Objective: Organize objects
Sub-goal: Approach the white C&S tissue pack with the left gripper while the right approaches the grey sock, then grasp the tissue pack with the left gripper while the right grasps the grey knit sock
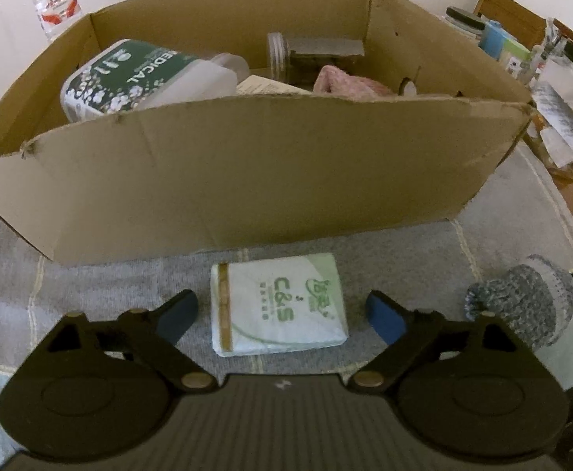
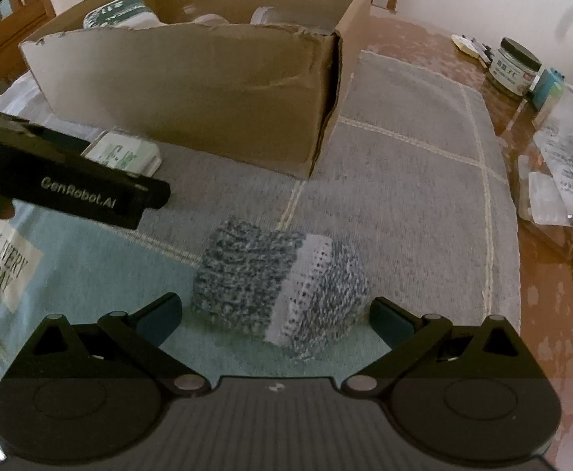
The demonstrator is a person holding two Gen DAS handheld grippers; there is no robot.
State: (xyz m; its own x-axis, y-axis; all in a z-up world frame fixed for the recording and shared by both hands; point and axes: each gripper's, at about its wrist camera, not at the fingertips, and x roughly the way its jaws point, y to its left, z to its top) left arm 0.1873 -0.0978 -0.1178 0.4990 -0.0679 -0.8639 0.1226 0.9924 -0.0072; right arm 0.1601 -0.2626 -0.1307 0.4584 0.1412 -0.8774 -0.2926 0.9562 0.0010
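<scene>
My left gripper stands with its jaws wide, one on either side of a C&S tissue pack that lies flat on the grey checked cloth, low in the centre of the left wrist view, just in front of the cardboard box. Neither pad touches the pack. My right gripper is just as wide, straddling a rolled grey knit sock in the lower middle of its view; there too I see no contact.

The box fills the upper part of both views and already holds a white tub marked MEDICAL, a clear jar and something pink and woolly.

I judge this the approach before a double pick. Next I should ease both forward until pack and sock sit between the pads, close, lift above the torn front wall, and release inside. The sock is soft, so it may squash and slip.
</scene>
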